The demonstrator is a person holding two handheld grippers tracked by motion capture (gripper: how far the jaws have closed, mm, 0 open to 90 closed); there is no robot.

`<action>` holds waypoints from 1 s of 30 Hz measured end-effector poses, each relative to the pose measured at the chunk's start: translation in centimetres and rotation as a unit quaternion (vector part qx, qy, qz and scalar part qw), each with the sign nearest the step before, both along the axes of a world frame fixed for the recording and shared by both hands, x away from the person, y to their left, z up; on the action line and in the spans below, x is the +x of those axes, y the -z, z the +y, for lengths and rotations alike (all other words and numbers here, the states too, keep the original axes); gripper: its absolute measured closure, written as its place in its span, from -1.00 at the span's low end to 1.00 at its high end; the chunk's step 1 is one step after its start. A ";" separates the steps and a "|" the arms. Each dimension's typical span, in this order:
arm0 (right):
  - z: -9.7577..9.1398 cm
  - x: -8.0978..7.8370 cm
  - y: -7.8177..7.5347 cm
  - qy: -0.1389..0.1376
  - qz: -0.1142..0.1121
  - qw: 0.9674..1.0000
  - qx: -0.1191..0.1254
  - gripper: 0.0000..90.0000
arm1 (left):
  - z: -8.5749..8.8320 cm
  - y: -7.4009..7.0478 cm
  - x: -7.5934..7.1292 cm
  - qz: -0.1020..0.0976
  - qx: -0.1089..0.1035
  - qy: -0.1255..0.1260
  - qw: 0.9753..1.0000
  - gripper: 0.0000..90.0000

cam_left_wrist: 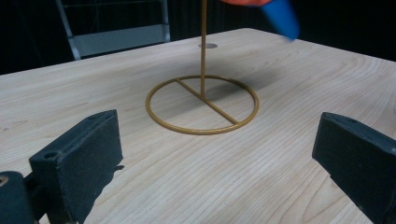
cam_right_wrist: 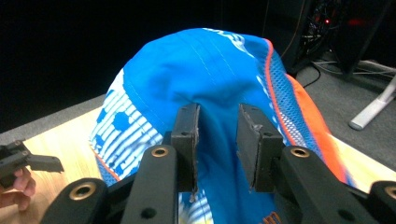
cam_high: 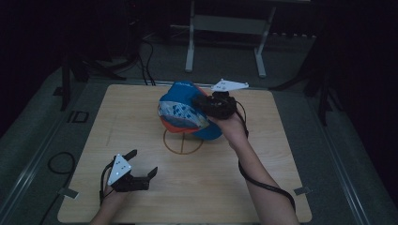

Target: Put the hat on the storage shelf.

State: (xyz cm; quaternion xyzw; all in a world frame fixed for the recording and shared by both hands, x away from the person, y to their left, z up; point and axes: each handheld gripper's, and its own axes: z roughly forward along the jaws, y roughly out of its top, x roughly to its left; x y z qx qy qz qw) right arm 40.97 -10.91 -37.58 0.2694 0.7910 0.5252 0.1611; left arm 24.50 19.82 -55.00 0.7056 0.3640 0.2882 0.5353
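While left tongs (cam_high: 142, 163) gape, right tongs (cam_right_wrist: 218, 135) pinch cap (cam_right_wrist: 210, 65).

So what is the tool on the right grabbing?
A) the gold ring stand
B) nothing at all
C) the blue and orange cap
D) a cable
C: in the right gripper view the right tool has both jaws closed on a fold of the blue and orange cap.

The high view is dim, black towards twelve o'clock, with the table (cam_high: 141, 117) weakly lit. Both gripper views are brighter against black backgrounds. The stand (cam_left_wrist: 202, 103) casts a soft shadow towards two o'clock. The cap (cam_right_wrist: 210, 70) looks sharp, its blue vivid.
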 end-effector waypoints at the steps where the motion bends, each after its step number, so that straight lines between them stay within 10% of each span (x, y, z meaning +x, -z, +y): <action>1: -0.1 0.0 0.1 0.000 0.002 1.000 0.001 0.51 | 0.0 0.0 0.0 -0.001 0.000 0.000 1.000 -0.96; 20: -1.4 -0.4 0.5 -0.001 0.007 1.000 0.013 0.30 | 0.0 0.1 -0.1 0.002 -0.001 0.002 1.000 -0.96; 30: -2.6 -1.5 1.1 -0.016 0.002 1.000 0.011 -0.16 | 0.1 0.1 -0.1 0.001 -0.001 0.001 1.000 -0.96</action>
